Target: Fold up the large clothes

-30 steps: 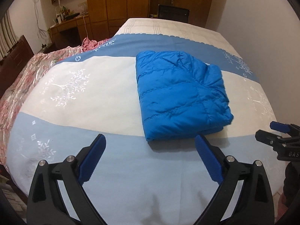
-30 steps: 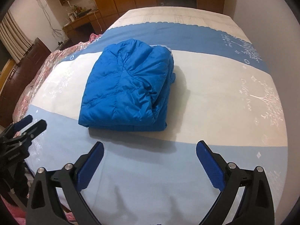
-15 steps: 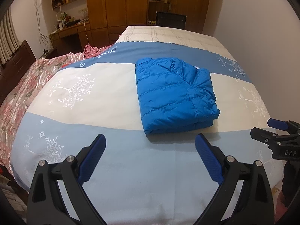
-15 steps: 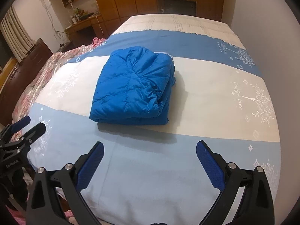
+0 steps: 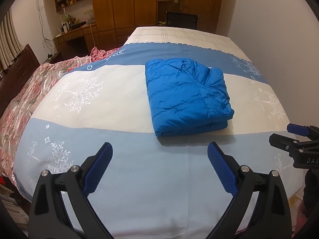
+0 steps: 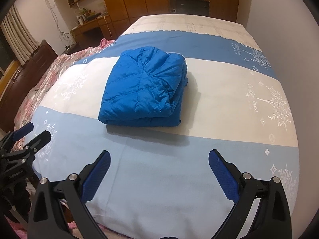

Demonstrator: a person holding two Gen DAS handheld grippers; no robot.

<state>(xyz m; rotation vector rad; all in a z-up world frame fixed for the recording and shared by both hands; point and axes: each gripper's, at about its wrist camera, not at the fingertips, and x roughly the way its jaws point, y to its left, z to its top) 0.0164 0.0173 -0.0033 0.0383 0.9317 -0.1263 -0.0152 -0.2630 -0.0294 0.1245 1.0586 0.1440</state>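
Note:
A blue quilted jacket lies folded into a compact rectangle on the bed; it also shows in the right wrist view. My left gripper is open and empty, above the near light-blue band of the bedcover, well short of the jacket. My right gripper is open and empty too, also back from the jacket. The right gripper shows at the right edge of the left wrist view, and the left gripper at the left edge of the right wrist view.
The bedcover has blue, white and light-blue bands. A pink floral quilt hangs off the bed's left side. A white wall runs along the right. Wooden wardrobes and a desk stand beyond the bed.
Both grippers have drawn back and up from the bed, so the folded jacket looks smaller and farther. The jacket has not moved. Both grippers stay open.

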